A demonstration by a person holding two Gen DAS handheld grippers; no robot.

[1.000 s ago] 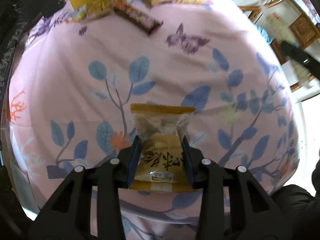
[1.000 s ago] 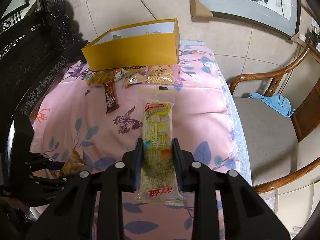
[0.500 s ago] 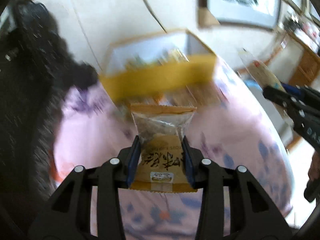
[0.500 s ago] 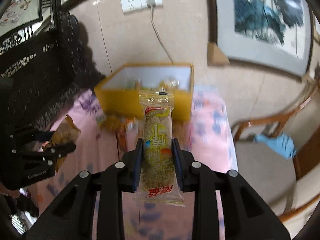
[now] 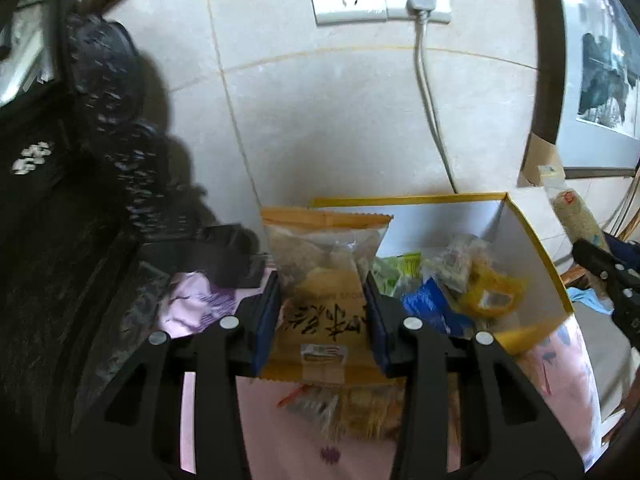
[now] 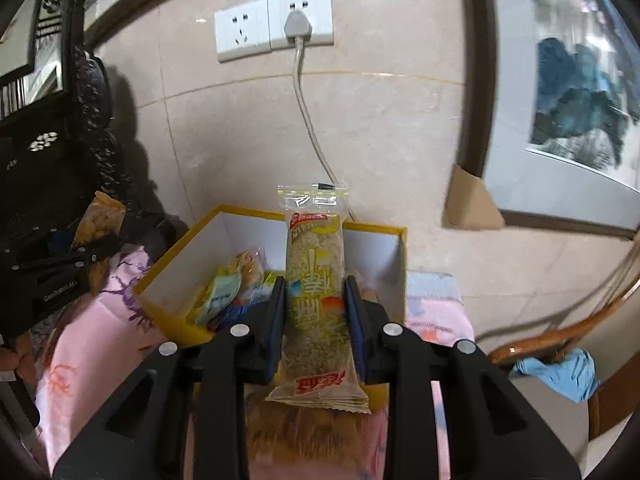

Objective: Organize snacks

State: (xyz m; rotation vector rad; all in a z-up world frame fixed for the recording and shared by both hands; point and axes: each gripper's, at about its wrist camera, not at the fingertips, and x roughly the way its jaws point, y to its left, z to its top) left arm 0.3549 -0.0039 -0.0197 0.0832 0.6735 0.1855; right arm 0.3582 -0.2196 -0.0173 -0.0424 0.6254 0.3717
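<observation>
Snacks pinched: left hand-held gripper (image 5: 323,316) on orange packet (image 5: 325,280), right hand-held gripper (image 6: 316,312) on rice bar (image 6: 316,304).

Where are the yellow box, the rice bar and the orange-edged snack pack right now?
yellow box (image 6: 394,264): right wrist view, white inner right wall.
rice bar (image 6: 316,292): right wrist view, wrapper middle between the pads.
orange-edged snack pack (image 5: 326,300): left wrist view, pack's printed middle.

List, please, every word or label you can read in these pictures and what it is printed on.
"GenRobot.AI", faintly: body of the left hand-held gripper.
Rice bar packet: yellow and red Chinese characters, not reliably readable.
Pastry packet: black brushed characters, small print, upside down, illegible.
Packets in the yellow box: too blurred.
</observation>
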